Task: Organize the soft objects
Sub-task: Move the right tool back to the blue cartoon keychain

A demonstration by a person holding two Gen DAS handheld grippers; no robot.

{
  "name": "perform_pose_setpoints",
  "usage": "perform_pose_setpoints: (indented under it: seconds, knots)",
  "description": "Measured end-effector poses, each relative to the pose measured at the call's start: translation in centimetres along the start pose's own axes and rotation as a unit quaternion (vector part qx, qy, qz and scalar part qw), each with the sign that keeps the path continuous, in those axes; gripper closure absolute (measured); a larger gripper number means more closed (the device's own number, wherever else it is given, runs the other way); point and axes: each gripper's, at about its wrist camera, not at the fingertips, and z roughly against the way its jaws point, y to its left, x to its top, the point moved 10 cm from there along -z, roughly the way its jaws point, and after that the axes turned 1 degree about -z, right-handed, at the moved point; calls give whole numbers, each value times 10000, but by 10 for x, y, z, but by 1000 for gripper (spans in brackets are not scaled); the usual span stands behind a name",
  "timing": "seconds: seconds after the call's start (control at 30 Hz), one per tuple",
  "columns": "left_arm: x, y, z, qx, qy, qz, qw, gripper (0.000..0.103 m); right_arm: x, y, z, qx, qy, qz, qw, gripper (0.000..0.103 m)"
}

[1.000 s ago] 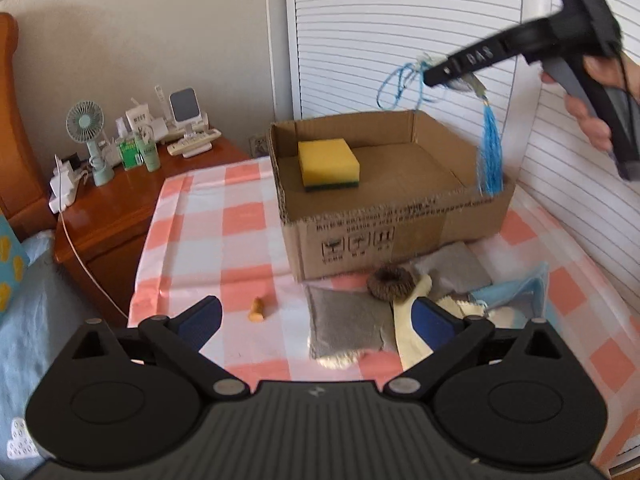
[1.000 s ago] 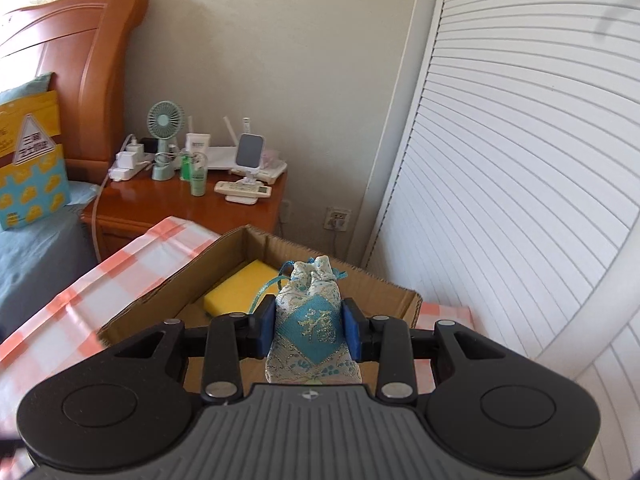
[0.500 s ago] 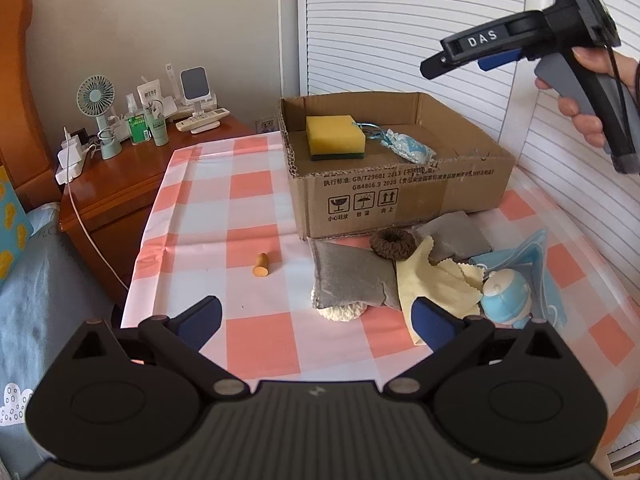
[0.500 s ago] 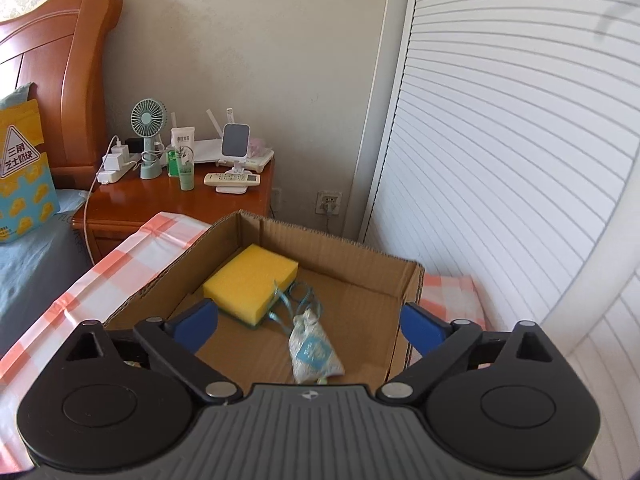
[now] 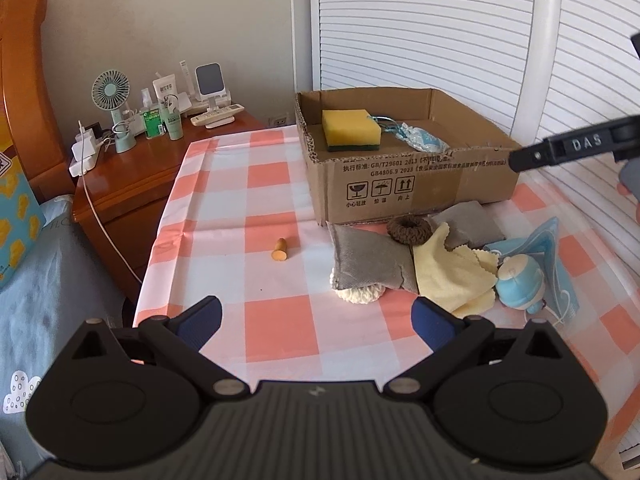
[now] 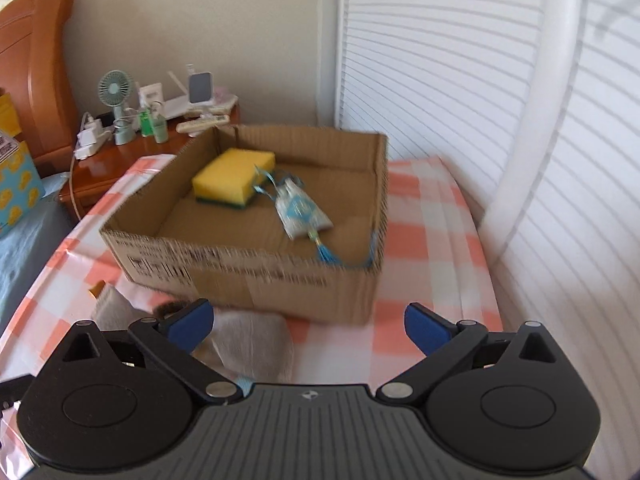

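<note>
An open cardboard box (image 5: pixel 400 196) (image 6: pixel 248 276) stands on the checked cloth. In it lie a yellow sponge (image 5: pixel 351 129) (image 6: pixel 232 178) and a blue patterned sachet (image 5: pixel 420 140) (image 6: pixel 300 212), its tassel by the near wall. My right gripper (image 6: pixel 310 322) hovers before the box, jaws opening wide, nothing between them; one of its fingers (image 5: pixel 568 148) shows at right. My left gripper (image 5: pixel 318 320) is open and empty over the cloth. Ahead of it lie a grey pouch (image 5: pixel 368 256), brown scrunchie (image 5: pixel 409 230), yellow cloth (image 5: pixel 452 272) and blue round toy (image 5: pixel 520 280).
A second grey pouch (image 5: pixel 468 224), a blue face mask (image 5: pixel 556 256), a white puff (image 5: pixel 360 294) and a small orange cork (image 5: pixel 280 249) also lie on the cloth. A wooden nightstand (image 5: pixel 132 184) with a fan and bottles stands left. Louvred doors (image 5: pixel 440 24) rise behind.
My right gripper let go of the sachet, which dropped into the box beside the sponge. Its jaws spread wide and it drew back and down to the box's near side.
</note>
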Motion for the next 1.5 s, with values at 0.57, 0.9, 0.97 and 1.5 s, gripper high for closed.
perform_pose_setpoints:
  seconds: [0.57,0.9,0.97,1.5]
  knots:
    - [-14,8,-4,40,93,179,9998,2,-67,-21,31,-209,230,-331,9990,0]
    - [-18,-4,-13,-63,216,81,9997,2,-72,35,45,747,-29,429,9963,0]
    - [-19,-5,-16,-68,244,85,9996,2,-72,49,43,895,-72,658,9938,0]
    - [-24,13,-42,138,477,71,9987,2,-91,81,9,1384,292,1011,9848,1]
